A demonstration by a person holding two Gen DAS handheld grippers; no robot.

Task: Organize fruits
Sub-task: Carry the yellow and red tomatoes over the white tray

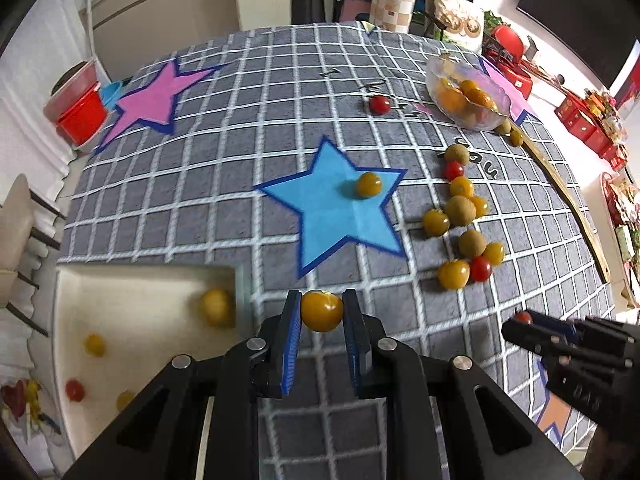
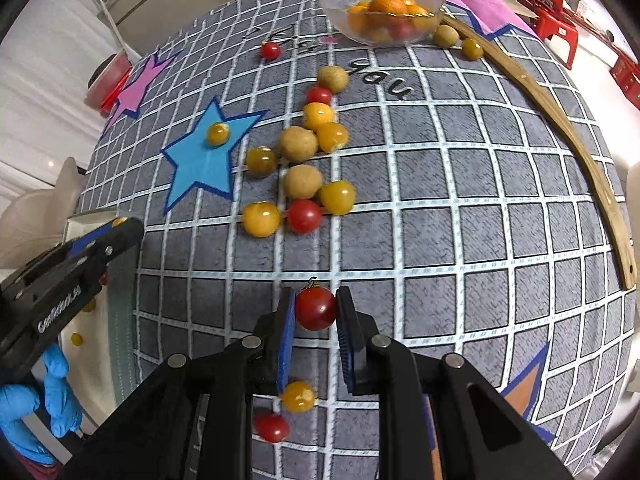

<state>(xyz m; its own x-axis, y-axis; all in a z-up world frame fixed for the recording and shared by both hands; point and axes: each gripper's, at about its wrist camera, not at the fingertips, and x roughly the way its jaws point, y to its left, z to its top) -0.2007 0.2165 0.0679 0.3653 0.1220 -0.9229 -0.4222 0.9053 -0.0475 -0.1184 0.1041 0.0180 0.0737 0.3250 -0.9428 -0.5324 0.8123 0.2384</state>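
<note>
Black claw [image 2: 316, 316], blue pads, blue glove [image 2: 36, 404].

Matt felt-like checked cloth [image 2: 440, 200], glossy smooth tomatoes [image 2: 304, 216], clear glass-like bowl [image 2: 340, 12], wooden strip [image 2: 560, 120], blue ribbed fingers [image 1: 294, 344]

Home dining room, clothed table [image 1: 280, 92], chair [image 1: 16, 216], cabinet [image 1: 168, 8]

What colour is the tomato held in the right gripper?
Red; the tomato shows best in the right wrist view, between the right gripper pads.
</note>
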